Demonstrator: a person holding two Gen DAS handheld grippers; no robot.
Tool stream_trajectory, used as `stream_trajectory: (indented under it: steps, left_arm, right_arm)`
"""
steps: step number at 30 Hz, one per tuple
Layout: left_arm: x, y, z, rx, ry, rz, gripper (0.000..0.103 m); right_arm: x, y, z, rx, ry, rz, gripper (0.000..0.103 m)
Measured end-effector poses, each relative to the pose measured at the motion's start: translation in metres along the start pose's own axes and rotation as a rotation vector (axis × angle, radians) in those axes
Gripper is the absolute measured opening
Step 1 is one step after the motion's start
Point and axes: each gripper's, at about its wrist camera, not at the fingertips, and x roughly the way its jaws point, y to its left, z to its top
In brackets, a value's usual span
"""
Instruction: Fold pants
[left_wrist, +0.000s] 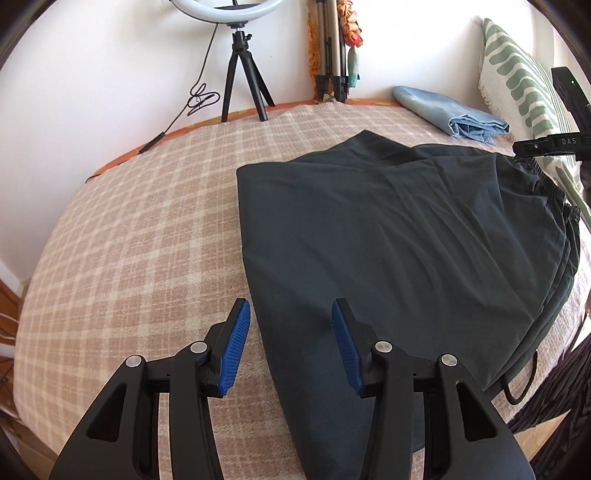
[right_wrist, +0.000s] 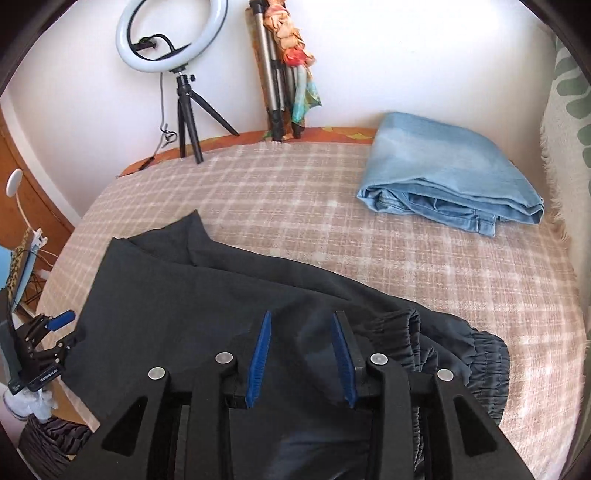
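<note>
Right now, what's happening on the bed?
A person with a handheld gripper in each hand is folding dark pants on a plaid blanket. Both the left gripper and right gripper hover open over the fabric, gripping nothing. The pants lie partly folded. Folded blue jeans sit aside.
</note>
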Motion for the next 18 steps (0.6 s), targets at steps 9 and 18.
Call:
stream_trajectory:
  steps: [9,18]
  left_arm:
    - [0.0,0.041,-0.015,-0.158,0.034,-0.03,0.045]
    - [-0.006,0.036,-0.034,-0.22,0.076,-0.166,0.045]
  right_arm:
    - [0.006,-0.029,-0.014,0.086,0.034,-0.076,0.033]
    - [-0.01,0.095,0.019,-0.115,0.022,0.164,0.038]
